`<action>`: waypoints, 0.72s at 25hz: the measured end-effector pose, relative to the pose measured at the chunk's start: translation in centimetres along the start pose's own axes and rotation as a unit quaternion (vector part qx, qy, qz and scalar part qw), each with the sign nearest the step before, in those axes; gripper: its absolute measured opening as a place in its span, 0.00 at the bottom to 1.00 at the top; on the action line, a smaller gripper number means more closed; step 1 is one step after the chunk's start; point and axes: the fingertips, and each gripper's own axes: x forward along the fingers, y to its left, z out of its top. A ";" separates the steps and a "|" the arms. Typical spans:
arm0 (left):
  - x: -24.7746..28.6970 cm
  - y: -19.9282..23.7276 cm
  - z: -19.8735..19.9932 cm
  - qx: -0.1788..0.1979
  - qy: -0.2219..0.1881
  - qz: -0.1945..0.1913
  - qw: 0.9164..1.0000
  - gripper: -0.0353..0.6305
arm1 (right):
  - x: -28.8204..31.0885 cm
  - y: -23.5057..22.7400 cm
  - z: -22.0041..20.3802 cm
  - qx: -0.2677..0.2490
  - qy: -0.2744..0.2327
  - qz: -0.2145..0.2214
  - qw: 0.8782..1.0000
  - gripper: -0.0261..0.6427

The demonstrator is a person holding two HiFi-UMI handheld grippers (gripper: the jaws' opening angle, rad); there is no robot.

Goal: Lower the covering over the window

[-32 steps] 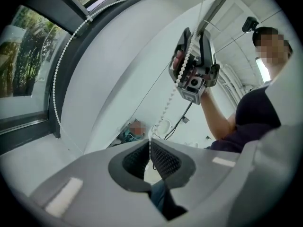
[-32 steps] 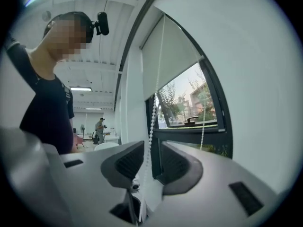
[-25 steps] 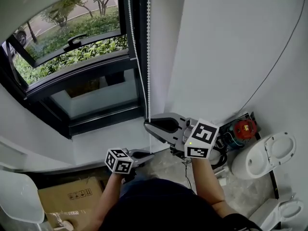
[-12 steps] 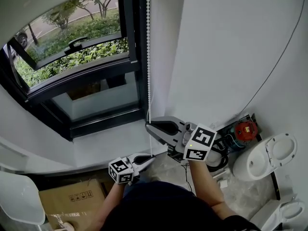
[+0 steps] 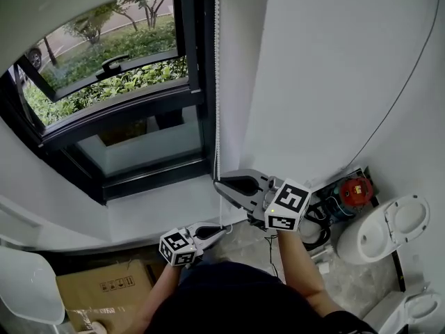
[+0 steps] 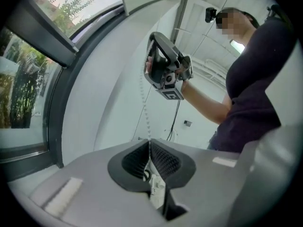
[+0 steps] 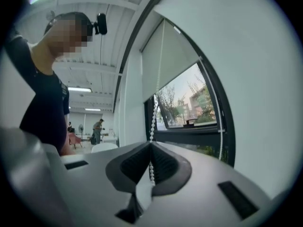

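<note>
R fingers (image 7: 166, 168) now tight on cord (image 7: 153, 119)

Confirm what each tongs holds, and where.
Both are shut on the bead chain: right tongs higher up, left tongs below on the same chain.

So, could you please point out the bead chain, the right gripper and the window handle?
bead chain (image 5: 216, 82): head view, its upper stretch.
right gripper (image 5: 217, 182): head view, jaw tips, shut on the chain.
window handle (image 5: 117, 62): head view, middle of the black lever.
</note>
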 end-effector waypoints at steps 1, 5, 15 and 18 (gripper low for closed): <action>0.1 -0.1 -0.6 0.006 0.017 0.000 1.000 0.08 | 0.1 0.0 -1.3 -0.002 0.023 0.000 1.000 0.06; 0.2 -0.6 -2.0 -0.004 0.042 -0.008 0.999 0.08 | 0.1 0.5 -3.1 0.046 0.007 0.015 0.999 0.06; -1.3 0.3 0.6 -0.030 -0.020 0.000 0.999 0.08 | -0.4 0.6 -8.2 0.075 0.044 0.009 0.996 0.06; -2.1 0.6 2.3 -0.024 -0.046 0.010 0.999 0.09 | -0.3 0.5 -8.2 0.069 0.048 0.012 0.996 0.06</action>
